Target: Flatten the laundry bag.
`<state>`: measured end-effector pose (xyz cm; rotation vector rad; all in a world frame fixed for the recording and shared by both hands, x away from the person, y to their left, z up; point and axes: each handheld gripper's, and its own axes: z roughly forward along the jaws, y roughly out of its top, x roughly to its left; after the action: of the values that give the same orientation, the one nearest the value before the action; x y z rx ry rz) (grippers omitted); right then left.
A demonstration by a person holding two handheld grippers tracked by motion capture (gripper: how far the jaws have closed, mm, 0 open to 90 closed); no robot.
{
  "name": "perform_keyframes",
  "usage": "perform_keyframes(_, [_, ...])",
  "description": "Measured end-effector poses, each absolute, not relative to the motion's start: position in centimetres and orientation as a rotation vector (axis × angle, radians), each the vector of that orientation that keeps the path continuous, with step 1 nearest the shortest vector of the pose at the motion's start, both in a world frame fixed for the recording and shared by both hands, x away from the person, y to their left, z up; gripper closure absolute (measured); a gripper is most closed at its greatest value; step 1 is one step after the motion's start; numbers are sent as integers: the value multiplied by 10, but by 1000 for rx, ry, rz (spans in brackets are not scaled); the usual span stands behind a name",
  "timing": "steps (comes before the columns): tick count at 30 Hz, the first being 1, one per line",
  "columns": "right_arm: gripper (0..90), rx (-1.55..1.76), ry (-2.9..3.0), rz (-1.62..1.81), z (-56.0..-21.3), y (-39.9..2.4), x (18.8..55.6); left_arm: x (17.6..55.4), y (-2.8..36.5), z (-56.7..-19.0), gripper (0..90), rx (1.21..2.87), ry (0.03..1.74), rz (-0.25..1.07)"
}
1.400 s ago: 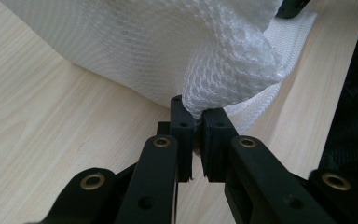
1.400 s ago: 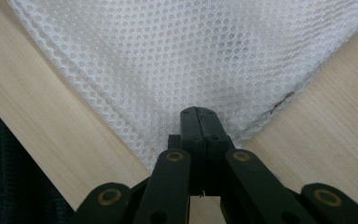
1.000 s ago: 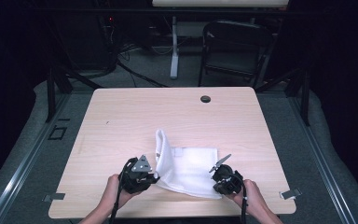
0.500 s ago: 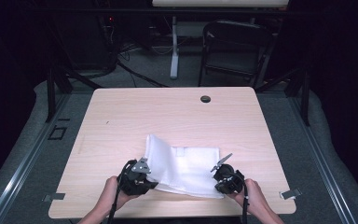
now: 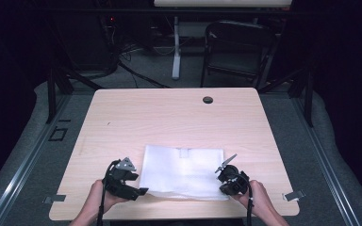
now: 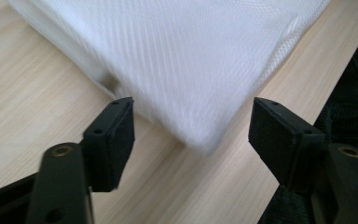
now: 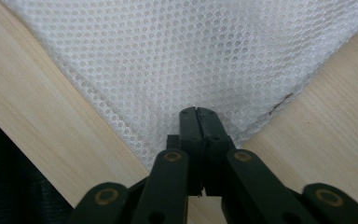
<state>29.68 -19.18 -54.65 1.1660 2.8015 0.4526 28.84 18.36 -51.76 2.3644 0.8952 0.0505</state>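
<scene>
- Your left gripper [image 5: 139, 190]: the jaws have just been opening and stand apart; no pad presses on anything. The near corner of the white mesh cloth [image 6: 200, 56] lies just ahead of the gap between them, flat on the wooden table [image 6: 32, 98].
- Your right gripper [image 7: 199, 116]: the jaws are pressed together, pinching the cloth's other near corner, which spreads away from their tips in a wide V.
- In the high view the cloth [image 5: 184, 172] lies spread between your two grippers, the right gripper [image 5: 220, 169] at its right edge, near the table's [image 5: 169, 117] front edge.
</scene>
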Motion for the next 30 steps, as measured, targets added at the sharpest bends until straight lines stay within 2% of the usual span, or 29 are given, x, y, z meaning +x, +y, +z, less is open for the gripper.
perform_keyframes(7, [687,1087,2799,524,-539,-197,297,289,182,-512,209,2331,883,104])
perform_keyframes(13, [551,1038,2787,619,-529,-197,294,294,161,-515,163,2369,798,107])
perform_keyframes(15, [458,1034,2796,619,-529,-194,293,295,154,-516,158,2373,778,108])
perform_keyframes(18, [391,1010,2806,627,-530,-190,293,296,144,-517,159,2395,738,99])
perform_keyframes(21, [424,963,2845,630,-530,-184,291,296,134,-521,165,2410,705,102])
perform_keyframes(24, [461,905,2881,619,-535,-177,290,295,120,-526,216,2424,669,88])
perform_keyframes(30, [595,859,2894,590,-539,-165,287,297,97,-537,300,2478,557,15])
